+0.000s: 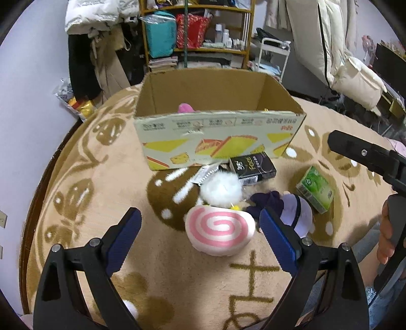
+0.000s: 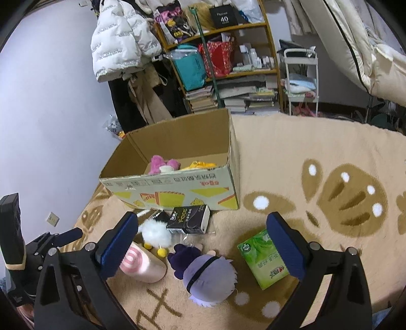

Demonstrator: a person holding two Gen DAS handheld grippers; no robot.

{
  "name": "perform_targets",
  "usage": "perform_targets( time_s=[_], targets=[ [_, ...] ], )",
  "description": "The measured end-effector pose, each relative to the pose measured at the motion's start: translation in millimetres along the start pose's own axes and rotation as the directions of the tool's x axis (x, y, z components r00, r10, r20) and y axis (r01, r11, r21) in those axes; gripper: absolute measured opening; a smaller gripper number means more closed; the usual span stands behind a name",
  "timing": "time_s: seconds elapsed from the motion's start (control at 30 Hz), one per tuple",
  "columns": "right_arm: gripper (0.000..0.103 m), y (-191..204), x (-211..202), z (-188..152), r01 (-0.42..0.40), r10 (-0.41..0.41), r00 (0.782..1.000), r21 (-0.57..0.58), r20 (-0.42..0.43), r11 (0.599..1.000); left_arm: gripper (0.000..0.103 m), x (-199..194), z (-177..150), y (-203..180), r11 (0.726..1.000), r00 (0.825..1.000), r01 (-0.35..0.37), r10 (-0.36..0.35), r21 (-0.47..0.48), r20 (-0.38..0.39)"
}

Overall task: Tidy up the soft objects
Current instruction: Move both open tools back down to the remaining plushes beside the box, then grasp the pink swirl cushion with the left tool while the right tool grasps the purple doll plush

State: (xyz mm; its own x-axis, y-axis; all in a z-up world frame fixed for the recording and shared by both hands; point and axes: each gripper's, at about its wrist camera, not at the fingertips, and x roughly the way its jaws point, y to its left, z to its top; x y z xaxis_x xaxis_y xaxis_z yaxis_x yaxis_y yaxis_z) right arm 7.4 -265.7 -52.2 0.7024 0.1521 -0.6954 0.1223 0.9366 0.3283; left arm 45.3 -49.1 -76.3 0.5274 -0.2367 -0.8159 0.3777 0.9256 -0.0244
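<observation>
The left gripper [image 1: 200, 224] is gaping wide and empty, the swirl plush [image 1: 219, 232] lying mid-frame between its fingers. The right gripper [image 2: 201, 229] is hanging equally open, holding nothing, the doll [image 2: 205, 275] sitting between its fingers, below the box [image 2: 177, 195].

The black tissue pack [image 1: 253, 168] reads "face"; a shelf box [image 2: 223, 16] reads "40".
</observation>
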Motion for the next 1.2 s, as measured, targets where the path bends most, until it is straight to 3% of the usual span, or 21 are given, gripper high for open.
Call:
perform_targets(
  time_s=[0.2,0.27,0.57,0.8,0.9,1.2],
  targets=[
    [0.103,-3,15,-2,-0.005,0.005,0.999,0.016,-0.052,1.0,0.093,17,1,-8,0.999,0.998,0.024,-0.022,0.024,-0.052],
    [0.093,-4,19,-2,-0.013,0.015,0.998,0.022,-0.069,1.0,0.093,23,2,-10,0.999,0.998,0.024,-0.022,0.029,-0.067],
    [0.093,-1,44,-5,-0.017,0.021,0.988,0.029,-0.153,0.999,0.093,49,1,-19,0.998,0.988,0.042,-0.034,0.054,-0.151],
    [0.092,-3,70,-14,-0.012,0.018,0.968,0.026,-0.251,1.0,0.093,66,-2,-19,0.997,0.977,0.035,-0.02,0.063,-0.214],
    [0.086,0,82,-17,-0.012,0.017,0.957,0.019,-0.289,1.0,0.093,71,-3,-16,0.998,0.974,0.024,-0.012,0.052,-0.226],
    [0.085,2,102,-30,-0.005,0.01,0.927,0.014,-0.376,1.0,0.093,81,-6,-7,0.999,0.961,0.044,-0.039,0.012,-0.274]
  ],
)
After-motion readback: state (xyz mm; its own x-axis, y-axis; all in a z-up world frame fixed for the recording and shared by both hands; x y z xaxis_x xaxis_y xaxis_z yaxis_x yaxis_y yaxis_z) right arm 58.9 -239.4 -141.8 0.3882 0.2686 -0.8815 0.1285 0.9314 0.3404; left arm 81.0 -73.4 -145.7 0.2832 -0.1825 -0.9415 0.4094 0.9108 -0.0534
